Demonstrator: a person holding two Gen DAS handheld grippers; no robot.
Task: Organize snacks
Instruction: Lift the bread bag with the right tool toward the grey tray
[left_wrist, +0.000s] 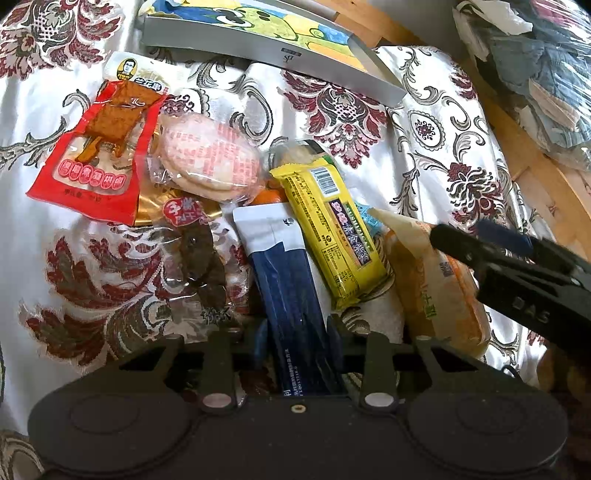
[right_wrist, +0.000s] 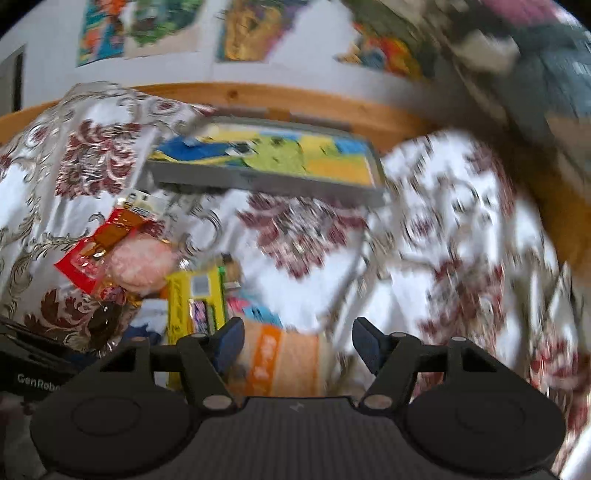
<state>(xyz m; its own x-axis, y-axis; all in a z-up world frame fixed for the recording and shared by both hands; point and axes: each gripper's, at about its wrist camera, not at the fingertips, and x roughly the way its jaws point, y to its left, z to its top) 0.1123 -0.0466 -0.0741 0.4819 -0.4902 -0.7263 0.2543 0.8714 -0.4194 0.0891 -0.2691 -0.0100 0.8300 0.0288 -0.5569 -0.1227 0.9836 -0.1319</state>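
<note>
While clamped in left gripper (left_wrist: 298, 332): flat glossy navy packet (left_wrist: 291, 295).

Each matte black hand-held gripper (right_wrist: 298, 345) has blue finger pads (right_wrist: 229, 343) and silver pivot screws.

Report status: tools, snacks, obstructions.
Left tool shut on navy packet. Right tool open over orange-banded packet. Yellow bar overlaps navy packet.

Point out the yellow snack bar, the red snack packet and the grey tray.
yellow snack bar (left_wrist: 330, 225): left wrist view, middle of its printed back.
red snack packet (left_wrist: 98, 155): left wrist view, centre of the wrapper.
grey tray (left_wrist: 266, 48): left wrist view, near side wall.
</note>
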